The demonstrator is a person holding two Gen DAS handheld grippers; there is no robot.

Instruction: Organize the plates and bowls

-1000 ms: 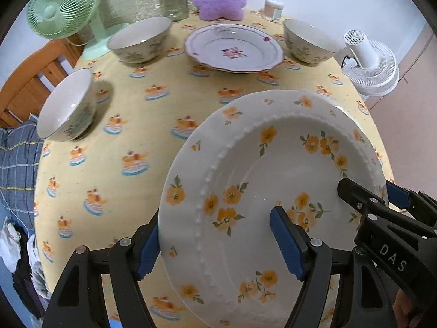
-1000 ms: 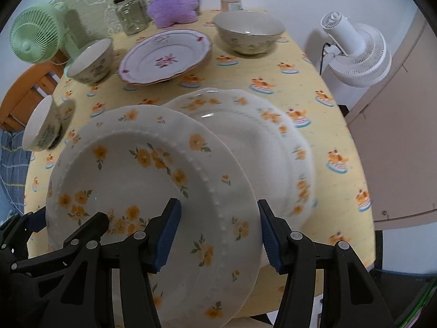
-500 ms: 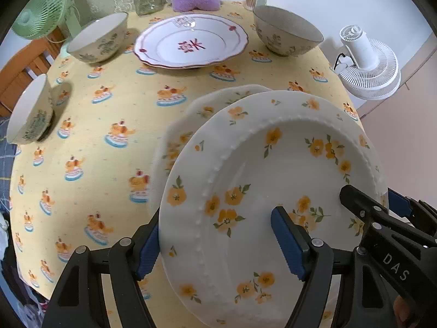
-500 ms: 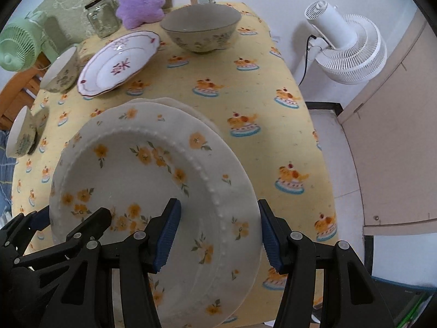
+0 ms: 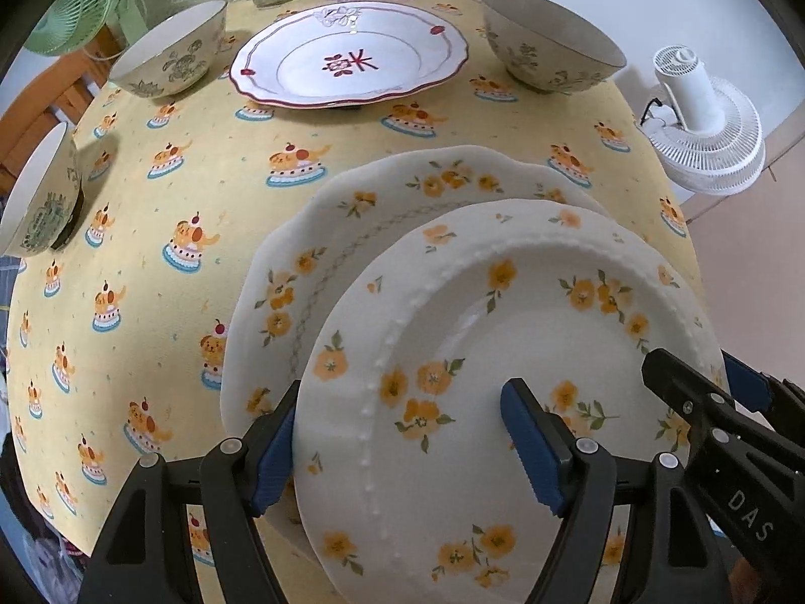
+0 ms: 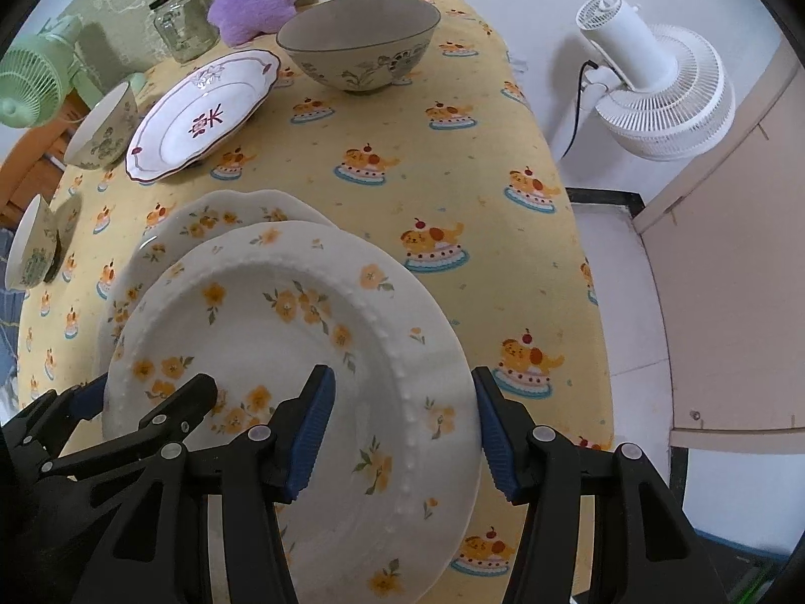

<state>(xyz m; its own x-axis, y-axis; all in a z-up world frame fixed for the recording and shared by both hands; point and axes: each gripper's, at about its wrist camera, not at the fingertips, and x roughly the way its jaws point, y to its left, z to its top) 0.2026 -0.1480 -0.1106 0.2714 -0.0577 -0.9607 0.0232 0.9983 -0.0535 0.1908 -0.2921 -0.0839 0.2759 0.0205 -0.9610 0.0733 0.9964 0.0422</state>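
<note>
Left wrist: beaded plate (image 5: 503,352) rim sits between left hand-held gripper (image 5: 402,445) pads.

Both wrist views steeply downward, sharing close plate (image 5: 503,352)

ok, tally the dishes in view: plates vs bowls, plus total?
Plates: 3 (beaded yellow-flower plate, scalloped yellow-flower plate, red-trim plate)
Bowls: 3 (far right bowl, far left bowl, left-edge bowl)
Total: 6
</note>
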